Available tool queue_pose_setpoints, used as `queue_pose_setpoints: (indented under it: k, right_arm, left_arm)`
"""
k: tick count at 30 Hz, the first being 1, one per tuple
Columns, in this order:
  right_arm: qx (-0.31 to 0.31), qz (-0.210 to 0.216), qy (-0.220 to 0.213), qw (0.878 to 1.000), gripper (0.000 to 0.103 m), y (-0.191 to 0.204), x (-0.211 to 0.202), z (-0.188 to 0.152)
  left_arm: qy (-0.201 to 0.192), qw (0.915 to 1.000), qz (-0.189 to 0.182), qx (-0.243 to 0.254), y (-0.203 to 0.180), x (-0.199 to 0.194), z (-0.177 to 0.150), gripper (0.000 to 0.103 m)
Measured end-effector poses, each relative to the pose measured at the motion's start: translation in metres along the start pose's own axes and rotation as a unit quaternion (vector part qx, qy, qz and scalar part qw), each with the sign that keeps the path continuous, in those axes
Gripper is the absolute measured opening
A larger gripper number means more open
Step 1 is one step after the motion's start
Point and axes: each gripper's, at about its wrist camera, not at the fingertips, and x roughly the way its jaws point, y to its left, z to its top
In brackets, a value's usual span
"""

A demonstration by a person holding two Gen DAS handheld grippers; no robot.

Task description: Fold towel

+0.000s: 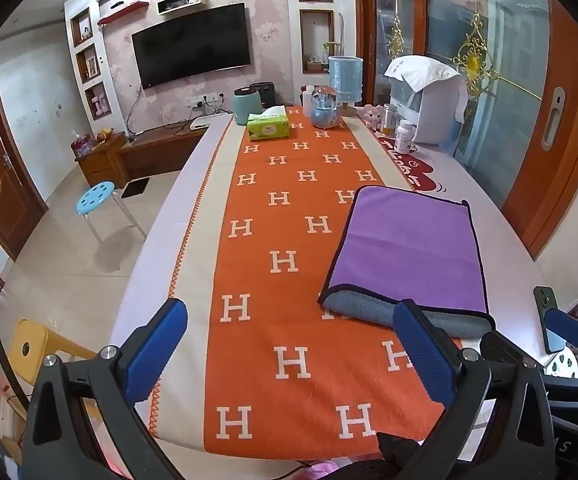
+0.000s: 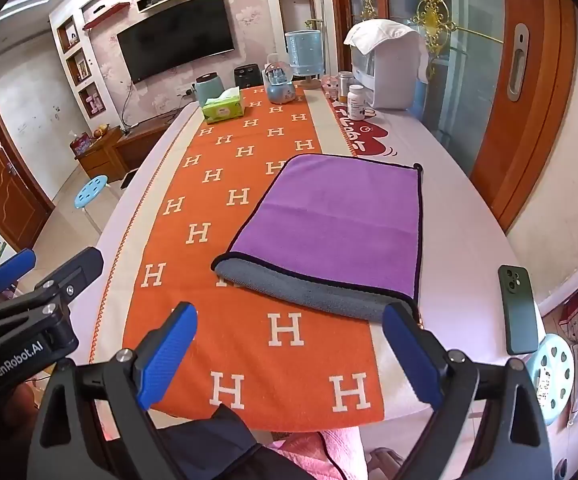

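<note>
**Towel folded on table, both grippers apart and empty**

I find the purple towel (image 2: 337,220) lying flat on the table (image 2: 469,240), folded over so that its grey underside shows along the near edge. It rests partly on the orange runner (image 2: 217,240) with the H pattern and partly on the pale cloth to the runner's right. From my right wrist view it sits at about 12 to 1 o'clock; from the left wrist view it sits at about 2 o'clock.

My left gripper (image 1: 293,344) stands with its blue fingers (image 1: 157,344) wide apart, holding nothing, above the near end of the runner. My right gripper (image 2: 289,352) is likewise spread wide and empty; its right finger (image 2: 409,352) overlaps the towel's near right corner in the view, but I cannot tell whether it touches.

A dark green phone (image 2: 519,308) lies on the table at 3 o'clock of the towel, apart from it. At the far end, around 12 o'clock, stand a green tissue box (image 2: 223,110), a snow globe (image 2: 281,84) and a white pill bottle (image 2: 356,102).
</note>
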Motion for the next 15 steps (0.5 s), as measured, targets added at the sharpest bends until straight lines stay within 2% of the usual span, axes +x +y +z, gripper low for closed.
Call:
queue_pose_setpoints:
  k: [15]
  right_arm:
    - [0.001,0.000,0.001,1.000,0.094,0.0018,0.0026,0.0011]
  left_arm:
    - [-0.003,1.0000,0.000,-0.002,-0.0001,0.0004,-0.0002,0.102]
